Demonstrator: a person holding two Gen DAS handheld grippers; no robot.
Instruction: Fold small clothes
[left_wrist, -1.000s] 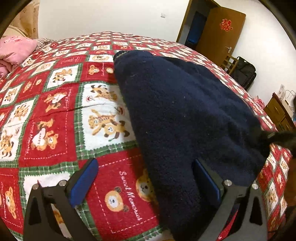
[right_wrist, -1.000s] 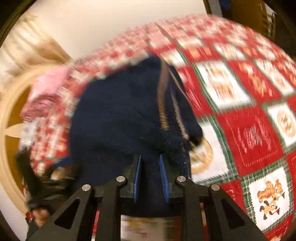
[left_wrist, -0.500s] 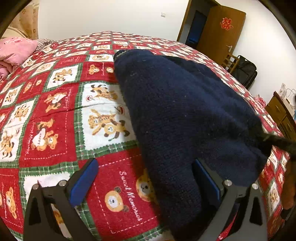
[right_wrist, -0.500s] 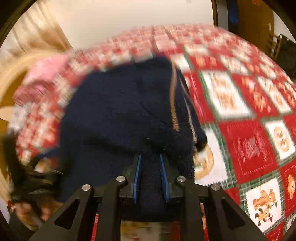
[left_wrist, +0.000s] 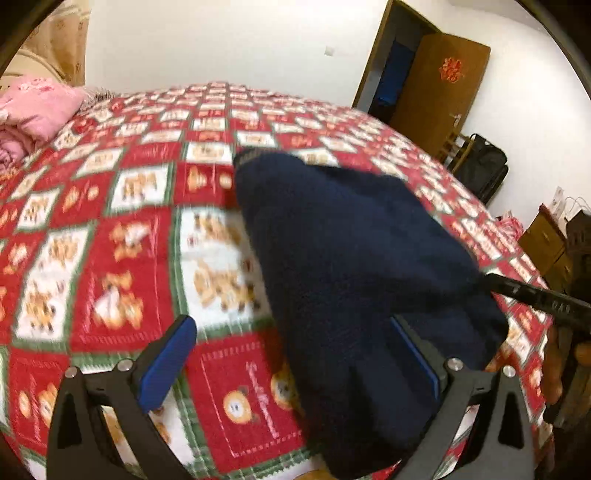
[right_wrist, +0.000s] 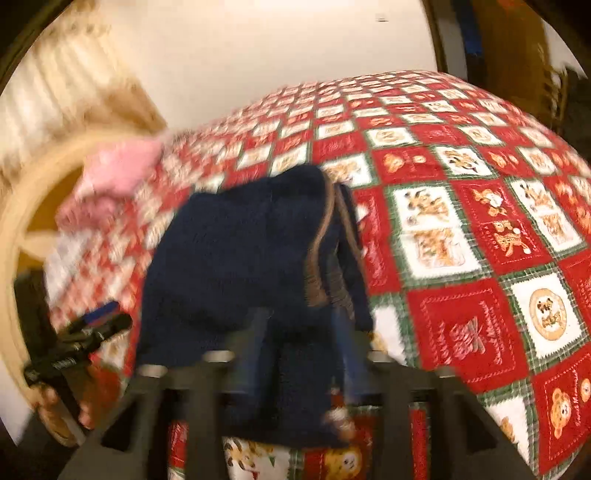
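Observation:
A dark navy knitted garment (left_wrist: 347, 251) lies on the bed, folded, with a brown-trimmed edge (right_wrist: 317, 258) showing in the right wrist view. My left gripper (left_wrist: 295, 354) is open, its right finger against the garment's near end and its left finger over the bedspread. My right gripper (right_wrist: 299, 354) is shut on the navy garment (right_wrist: 236, 258) at its near edge; the view is motion-blurred. The right gripper also shows in the left wrist view (left_wrist: 539, 299) at the garment's right side. The left gripper shows in the right wrist view (right_wrist: 85, 332) at the far left.
The bed is covered by a red, white and green bear-patterned bedspread (left_wrist: 118, 236). Pink bedding (left_wrist: 33, 110) lies at the head end. A brown door (left_wrist: 439, 85), a black bag (left_wrist: 480, 166) and a wooden cabinet (left_wrist: 546, 240) stand beyond the bed.
The left gripper has pulled back and up, so the garment looks smaller and farther. The right gripper has moved too, still holding the garment's near edge.

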